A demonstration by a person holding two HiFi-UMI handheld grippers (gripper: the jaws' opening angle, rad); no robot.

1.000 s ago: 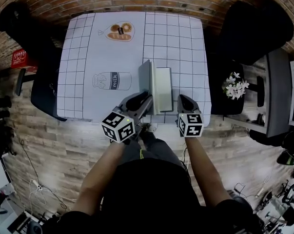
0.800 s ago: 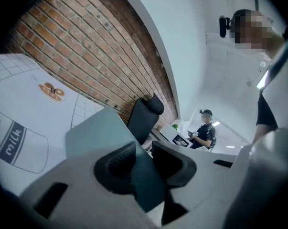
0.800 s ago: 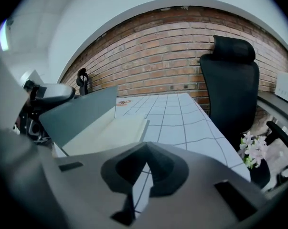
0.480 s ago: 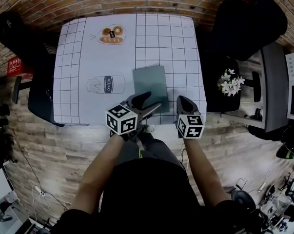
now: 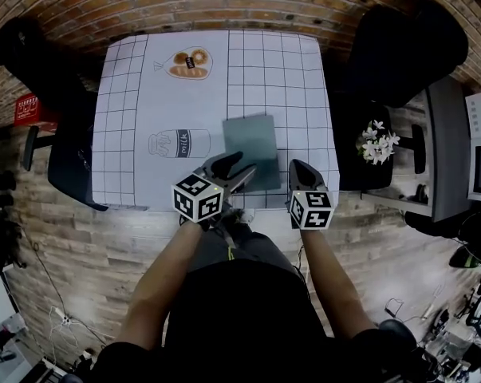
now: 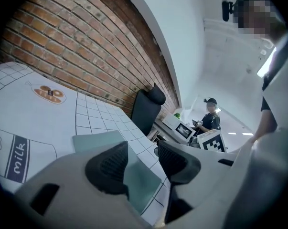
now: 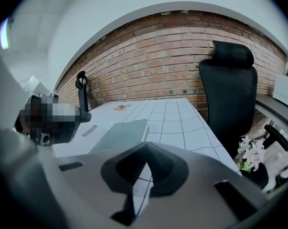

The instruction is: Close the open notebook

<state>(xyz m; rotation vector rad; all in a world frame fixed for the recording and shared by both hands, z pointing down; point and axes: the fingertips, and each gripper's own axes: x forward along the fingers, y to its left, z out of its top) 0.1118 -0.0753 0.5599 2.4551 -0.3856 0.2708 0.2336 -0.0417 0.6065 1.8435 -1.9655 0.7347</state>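
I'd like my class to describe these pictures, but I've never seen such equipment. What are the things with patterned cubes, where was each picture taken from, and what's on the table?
No robot: a person holds a tool in each hand, each ending in a two-fingered claw; the patterned cube is part of it. The head view, from a camera on the person's head, looks down on the left claw and right claw at the near edge of the table. The two gripper views come from cameras riding on the tools, looking along each claw. On its gridded cloth lies a grey-green notebook, closed, beside drawings of a milk bottle and bread. The left claw's jaws stand apart with nothing between them, having just been closing a little; the right claw's are shut and empty.
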